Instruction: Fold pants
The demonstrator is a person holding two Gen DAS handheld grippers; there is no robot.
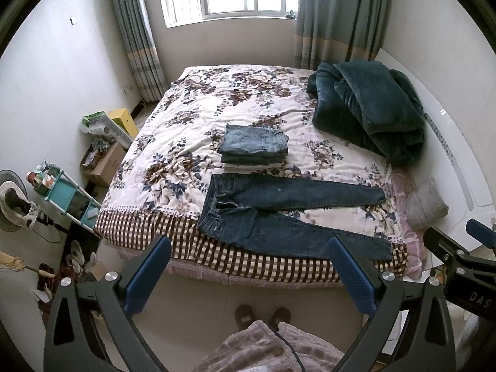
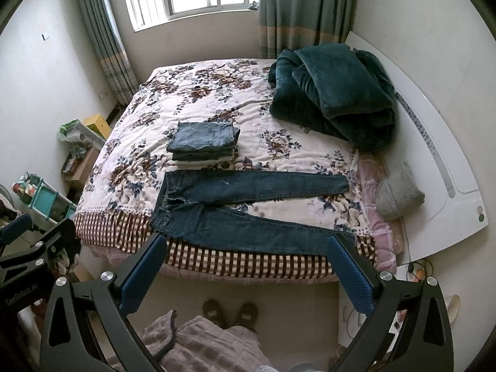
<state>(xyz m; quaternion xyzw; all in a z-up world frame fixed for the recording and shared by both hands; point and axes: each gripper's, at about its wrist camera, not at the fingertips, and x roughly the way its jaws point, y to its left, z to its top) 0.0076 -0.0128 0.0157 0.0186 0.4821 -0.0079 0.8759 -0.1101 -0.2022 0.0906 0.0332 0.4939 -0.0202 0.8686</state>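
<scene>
Near edge of bed (image 1: 217,257): we see jeans (image 1: 279,214) spread flat
Mid-bed: folded stack (image 1: 252,148)
Left gripper (image 1: 248,276): we hold it released, empty
Right gripper (image 2: 245,274): released, empty

Each tool, the left tool (image 1: 248,274) and the right tool (image 2: 246,274), had black curved arms with silver screws (image 1: 110,276) and blue textured pads (image 1: 145,276). The person wore a mauve checked fleece robe (image 2: 198,345), with a dark cord, and brown slippers (image 2: 231,311).
</scene>
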